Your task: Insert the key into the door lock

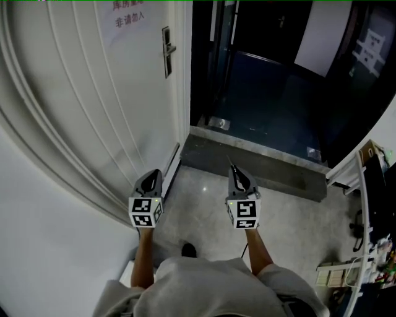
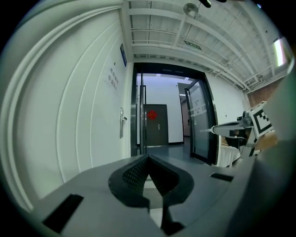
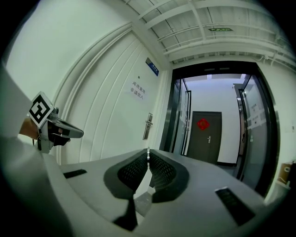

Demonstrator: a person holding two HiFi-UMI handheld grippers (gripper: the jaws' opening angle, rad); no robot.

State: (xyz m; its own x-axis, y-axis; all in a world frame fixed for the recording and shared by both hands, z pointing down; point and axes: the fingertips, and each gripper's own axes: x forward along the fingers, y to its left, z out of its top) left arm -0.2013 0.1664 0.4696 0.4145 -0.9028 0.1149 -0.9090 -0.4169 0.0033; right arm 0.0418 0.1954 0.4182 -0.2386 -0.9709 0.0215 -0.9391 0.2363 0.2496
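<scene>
The white door (image 1: 93,93) stands at the left, with its metal lock plate and handle (image 1: 167,51) far up near its edge; the lock (image 3: 148,125) also shows ahead in the right gripper view and small (image 2: 122,122) in the left gripper view. My right gripper (image 1: 235,170) is shut on a thin metal key (image 3: 148,151) whose tip pokes out between the pads, well short of the lock. My left gripper (image 1: 153,175) is shut with nothing in it, close beside the door's lower part. Both point level toward the doorway.
Beyond a grey stone threshold (image 1: 247,158) lies a dark corridor with a glass door (image 2: 201,120) and a dark far door carrying a red decoration (image 3: 203,124). A paper notice (image 1: 127,15) hangs on the white door. Shelving with clutter (image 1: 365,247) stands at the right.
</scene>
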